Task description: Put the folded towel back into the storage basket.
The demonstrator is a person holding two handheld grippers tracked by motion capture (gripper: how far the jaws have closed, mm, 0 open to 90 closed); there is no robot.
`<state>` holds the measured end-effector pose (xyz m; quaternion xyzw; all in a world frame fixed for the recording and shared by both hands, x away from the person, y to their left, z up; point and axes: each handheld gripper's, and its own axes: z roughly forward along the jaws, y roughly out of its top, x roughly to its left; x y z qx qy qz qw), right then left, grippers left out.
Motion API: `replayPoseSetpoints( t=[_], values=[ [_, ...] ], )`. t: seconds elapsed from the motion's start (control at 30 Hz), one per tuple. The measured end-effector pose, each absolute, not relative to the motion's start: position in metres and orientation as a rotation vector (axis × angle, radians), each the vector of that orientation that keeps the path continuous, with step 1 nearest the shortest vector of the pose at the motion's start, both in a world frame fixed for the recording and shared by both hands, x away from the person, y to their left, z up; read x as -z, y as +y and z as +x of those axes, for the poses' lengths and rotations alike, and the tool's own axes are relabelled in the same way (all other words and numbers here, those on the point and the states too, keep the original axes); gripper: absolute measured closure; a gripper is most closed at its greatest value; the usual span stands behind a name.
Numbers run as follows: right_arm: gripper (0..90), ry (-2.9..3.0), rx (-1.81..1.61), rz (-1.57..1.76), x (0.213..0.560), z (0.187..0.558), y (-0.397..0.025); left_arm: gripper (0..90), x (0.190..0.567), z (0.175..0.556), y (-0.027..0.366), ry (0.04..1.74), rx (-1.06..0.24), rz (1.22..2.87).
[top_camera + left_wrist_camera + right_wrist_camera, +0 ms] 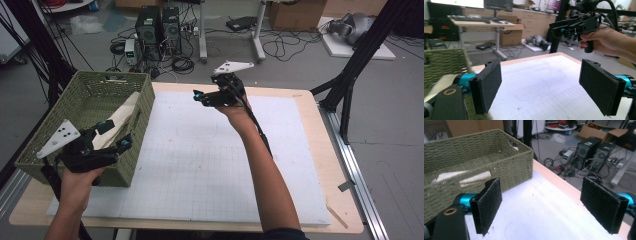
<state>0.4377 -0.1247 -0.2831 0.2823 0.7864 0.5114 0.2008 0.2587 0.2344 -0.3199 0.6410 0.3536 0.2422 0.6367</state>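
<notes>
A grey floor (300, 65) surrounds the worktop, strewn with tangled black cables (280, 47). Two black computer towers (160, 27) stand beyond its far edge beside white desk legs (257, 35) and cardboard boxes (295, 15). Elsewhere, a desk (481, 23) carries keyboards before wooden cabinets (534, 22).

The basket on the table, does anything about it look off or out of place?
Slightly. The green basket overhangs the table's left edge, and the pale cloth inside leans up against its right wall rather than lying flat. Nothing looks spilled or damaged.
</notes>
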Motion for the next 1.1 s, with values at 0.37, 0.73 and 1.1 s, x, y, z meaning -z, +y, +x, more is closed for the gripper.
replayPoseSetpoints(
  t=[0.37, 0.73, 1.1],
  values=[
    [16.0, 2.135, -1.396, 0.886, 0.302, 0.400, -0.191, 19.0, 0.328, 0.266, 0.196, 0.666, -0.486, 1.565],
    [16.0, 2.068, -1.351, 0.977, 0.324, 0.360, -0.254, 19.3, 0.343, 0.275, 0.153, 0.567, -0.402, 1.629],
    [16.0, 1.997, -1.293, 1.047, 0.346, 0.329, -0.294, 18.8, 0.366, 0.285, 0.132, 0.609, -0.354, 1.646]
  ],
)
